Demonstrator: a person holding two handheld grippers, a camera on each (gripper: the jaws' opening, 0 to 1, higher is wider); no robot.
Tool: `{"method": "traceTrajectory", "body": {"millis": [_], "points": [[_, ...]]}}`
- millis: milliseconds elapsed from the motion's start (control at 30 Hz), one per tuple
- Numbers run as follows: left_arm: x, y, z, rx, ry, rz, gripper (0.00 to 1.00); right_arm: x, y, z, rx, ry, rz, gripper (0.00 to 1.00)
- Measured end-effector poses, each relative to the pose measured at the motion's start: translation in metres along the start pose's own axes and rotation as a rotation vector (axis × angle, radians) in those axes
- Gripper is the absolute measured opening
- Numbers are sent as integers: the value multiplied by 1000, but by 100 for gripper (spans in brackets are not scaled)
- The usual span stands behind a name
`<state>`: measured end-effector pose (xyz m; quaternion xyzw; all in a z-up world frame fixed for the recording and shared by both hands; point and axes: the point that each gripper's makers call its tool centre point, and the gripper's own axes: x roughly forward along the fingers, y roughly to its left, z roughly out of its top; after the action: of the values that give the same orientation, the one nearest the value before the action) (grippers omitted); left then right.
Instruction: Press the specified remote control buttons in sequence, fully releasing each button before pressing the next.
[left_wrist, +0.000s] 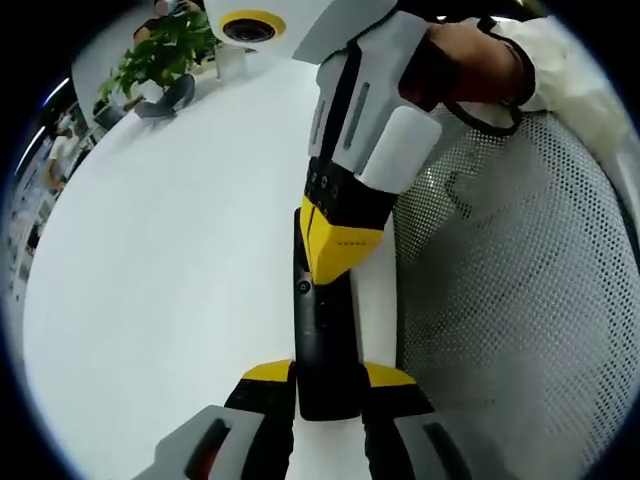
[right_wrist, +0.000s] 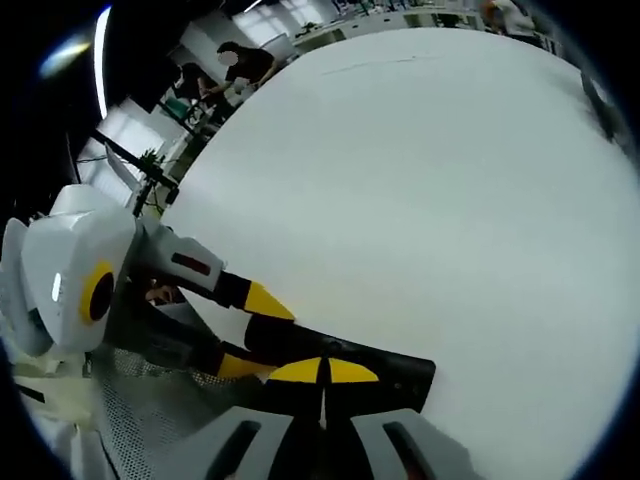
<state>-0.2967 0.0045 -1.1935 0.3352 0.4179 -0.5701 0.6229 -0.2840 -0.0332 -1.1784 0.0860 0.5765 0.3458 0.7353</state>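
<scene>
Left gripper view: left gripper (left_wrist: 327, 385) clamped on near end of black remote control (left_wrist: 322, 340), on white table (left_wrist: 170, 260).
Right gripper (left_wrist: 340, 255): enters from 12 o'clock, yellow tips together, resting on remote.
Plant (left_wrist: 160, 55): 11 o'clock.

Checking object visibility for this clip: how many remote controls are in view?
1. The long black remote control lies at the white table's edge, clamped between the left tongs, with the shut right tongs pressing its top.

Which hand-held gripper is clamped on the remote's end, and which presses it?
The left hand-held gripper clamps the remote at its near end; the right hand-held gripper comes down on its face with jaws together.
</scene>
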Motion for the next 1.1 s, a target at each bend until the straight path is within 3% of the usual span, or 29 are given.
{"method": "traceTrajectory", "body": {"millis": [533, 1100], "points": [[0, 0, 0, -9, -8, -8, 23, 8, 6, -14, 2, 87, 22, 0], [0, 1, 1, -15, -44, -21, 23, 8, 4, -13, 67, 93, 42, 0]]}}
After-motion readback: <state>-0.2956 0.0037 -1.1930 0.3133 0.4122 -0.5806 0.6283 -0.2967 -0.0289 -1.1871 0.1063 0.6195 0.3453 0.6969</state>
